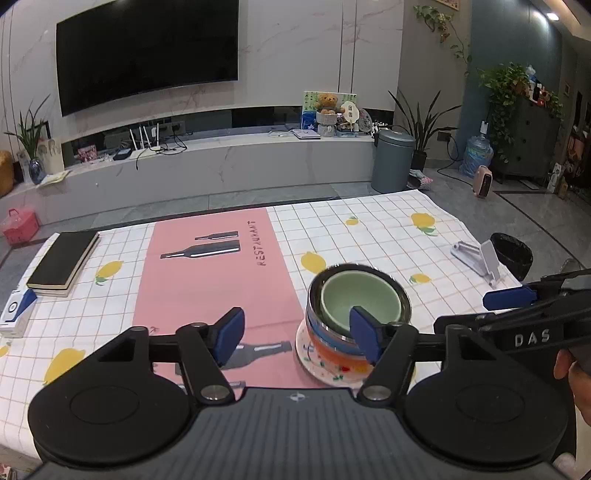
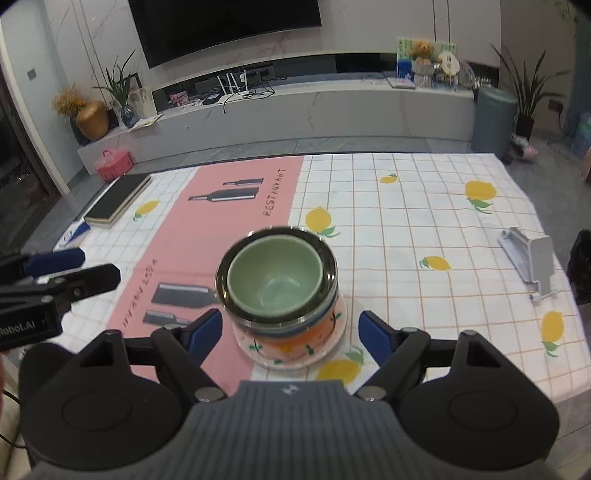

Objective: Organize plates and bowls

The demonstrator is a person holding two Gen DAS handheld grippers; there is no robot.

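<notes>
The nested stack of bowls (image 2: 279,291) sits centre frame, just ahead of the right gripper (image 2: 290,334) — spread, empty; left gripper (image 1: 297,334) likewise spread, stack at its right pad.

Black notebook (image 1: 62,260) on lemon-print tablecloth (image 1: 388,229); white stand (image 2: 532,264) opposite

You see the room in soft, even indoor light, a little dim. A ceiling lamp (image 1: 553,16) glows far right of the television (image 1: 147,55), whose dark screen gives no glare. The fisheye bends the wall lines near the television. The stacked bowls (image 2: 277,280) look slightly blurred; shadows beneath them are faint.
</notes>
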